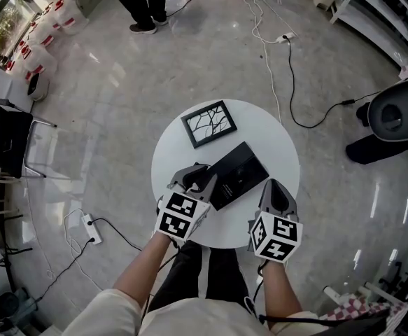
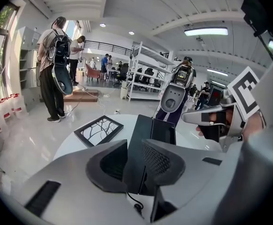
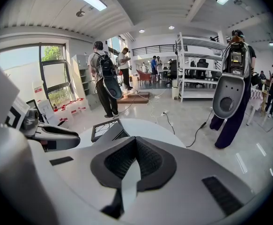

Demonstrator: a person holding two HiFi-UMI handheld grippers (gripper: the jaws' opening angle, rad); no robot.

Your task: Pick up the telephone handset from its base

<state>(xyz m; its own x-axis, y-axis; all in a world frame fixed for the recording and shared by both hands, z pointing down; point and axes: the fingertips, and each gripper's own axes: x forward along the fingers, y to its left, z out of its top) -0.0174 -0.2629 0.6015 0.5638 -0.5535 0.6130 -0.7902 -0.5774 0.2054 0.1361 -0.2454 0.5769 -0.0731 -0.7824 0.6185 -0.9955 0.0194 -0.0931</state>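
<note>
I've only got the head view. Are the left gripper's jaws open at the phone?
Observer: Yes. In the left gripper view, the left gripper has its jaws apart, and the phone fills the gap.
Operator: And the right gripper?
Observer: Its tips touch, with nothing between them.
Operator: Anything in the way?
Observer: A thin black cord lies below the phone's near end.

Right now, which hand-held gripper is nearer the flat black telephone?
Left. The left hand-held gripper straddles the near end of the flat black telephone; the right hand-held gripper sits apart, off its right side.
</note>
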